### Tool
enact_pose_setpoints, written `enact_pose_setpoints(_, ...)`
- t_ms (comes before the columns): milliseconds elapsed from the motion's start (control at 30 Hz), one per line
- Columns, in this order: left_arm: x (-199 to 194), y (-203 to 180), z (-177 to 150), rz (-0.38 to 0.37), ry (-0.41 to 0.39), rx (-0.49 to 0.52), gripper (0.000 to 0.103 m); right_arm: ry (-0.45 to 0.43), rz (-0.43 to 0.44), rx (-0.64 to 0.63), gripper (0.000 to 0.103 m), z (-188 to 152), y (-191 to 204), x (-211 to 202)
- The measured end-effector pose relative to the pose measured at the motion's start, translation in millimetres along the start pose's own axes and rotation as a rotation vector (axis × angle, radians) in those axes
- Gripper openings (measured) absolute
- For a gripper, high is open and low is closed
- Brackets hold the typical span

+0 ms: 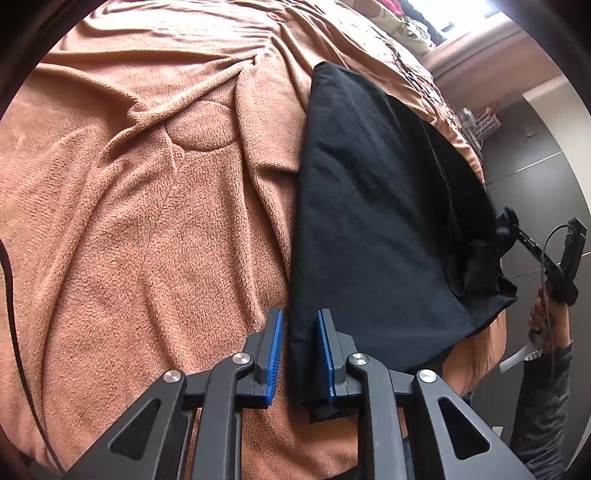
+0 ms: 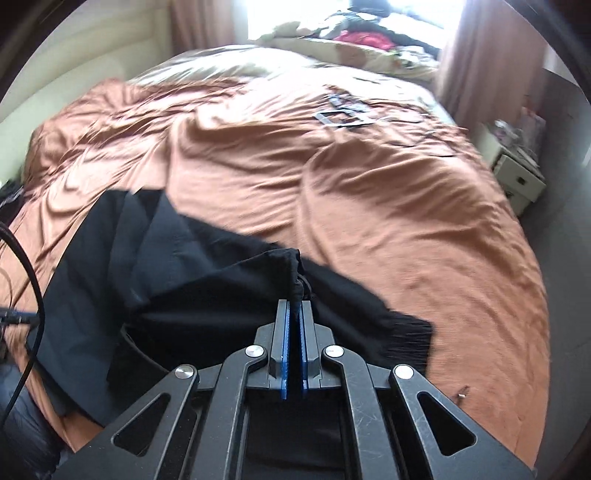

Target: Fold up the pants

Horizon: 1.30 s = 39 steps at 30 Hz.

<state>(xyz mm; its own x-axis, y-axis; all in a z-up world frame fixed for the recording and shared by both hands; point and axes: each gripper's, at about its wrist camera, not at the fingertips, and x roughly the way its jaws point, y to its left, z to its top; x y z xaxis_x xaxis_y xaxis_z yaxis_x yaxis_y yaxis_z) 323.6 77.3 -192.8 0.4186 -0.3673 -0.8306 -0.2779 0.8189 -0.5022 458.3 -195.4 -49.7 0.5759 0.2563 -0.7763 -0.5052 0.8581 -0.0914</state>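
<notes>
We see black pants (image 1: 373, 221) lying on a bed covered by a rust-orange fleece blanket (image 1: 147, 221), which is rumpled into soft ridges. In the left wrist view, the pants stretch away from us as a long, smooth dark panel along the right side of the bed, close to the mattress edge. Our left gripper (image 1: 300, 354) sits at the near end of that panel with its blue-padded fingers (image 1: 275, 347) spread apart; the pants' near edge runs up between them, with the right pad against the cloth and a strip of blanket showing beside the left pad, so nothing is pinched here. Far to the right in this view we can make out the other gripper (image 1: 506, 221) at the pants' outer corner, held by a hand (image 1: 546, 317) in a grey sleeve. In the right wrist view, our right gripper (image 2: 294, 306) has its blue pads pressed together on a gathered bunch of the black fabric (a drawstring or cord seems to poke out just past the fingertips, though the blur makes it hard to be sure). From that pinch the pants spread left and right in loose folds, draped over the blanket (image 2: 406, 206). Beyond the bed stand a white nightstand (image 2: 517, 177), brown curtains (image 2: 461, 55) and a bright window (image 2: 314, 14) with a heap of clothes (image 2: 362, 37) in front of it.
</notes>
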Motion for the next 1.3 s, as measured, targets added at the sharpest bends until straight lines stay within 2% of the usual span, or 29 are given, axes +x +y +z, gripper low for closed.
enact_pose_setpoints(267,0.2,1.5,-0.2,-0.004,0.005,-0.002,0.021,-0.031,-0.147,0.152,0.001,-0.1,-34.4,-16.6)
enact_pose_setpoints(467,1.0,1.5,0.0,-0.004,0.008,-0.004,0.021,0.010,-0.229,0.213,0.001,2.9,-38.7,-8.1)
enact_pose_setpoints(533,1.1,1.2,0.3,-0.003,0.009,-0.003,0.021,0.043,-0.254,0.204,0.006,5.3,-32.5,-1.9)
enact_pose_setpoints(567,0.9,1.3,0.3,-0.004,0.008,-0.003,0.021,0.050,-0.266,0.193,0.011,7.2,-29.4,-0.4)
enact_pose_setpoints(633,1.7,1.2,0.9,-0.004,0.009,-0.005,0.021,0.042,-0.271,0.166,0.034,10.8,-20.8,-0.7)
enact_pose_setpoints(667,2.0,1.4,0.9,-0.005,0.009,-0.006,0.021,0.034,-0.260,0.157,0.056,11.8,-18.3,-2.6)
enact_pose_setpoints(700,2.3,1.4,0.8,-0.004,0.010,-0.006,0.021,0.012,-0.247,0.143,0.067,11.6,-14.2,-7.2)
enact_pose_setpoints(767,2.0,1.4,0.7,-0.003,0.010,-0.005,0.021,-0.013,-0.237,0.113,0.067,9.5,-5.4,-14.5)
enact_pose_setpoints(900,1.6,1.4,0.1,-0.004,0.011,-0.006,0.021,-0.027,-0.117,0.051,0.067,-0.7,11.8,-22.3)
enact_pose_setpoints(1067,2.0,2.1,0.2,-0.006,0.011,-0.007,0.021,0.001,0.068,-0.069,0.067,-12.2,36.2,-21.9)
enact_pose_setpoints(1300,2.4,2.6,0.4,-0.006,0.012,-0.007,0.021,0.046,0.197,-0.217,0.067,-16.2,61.7,-9.1)
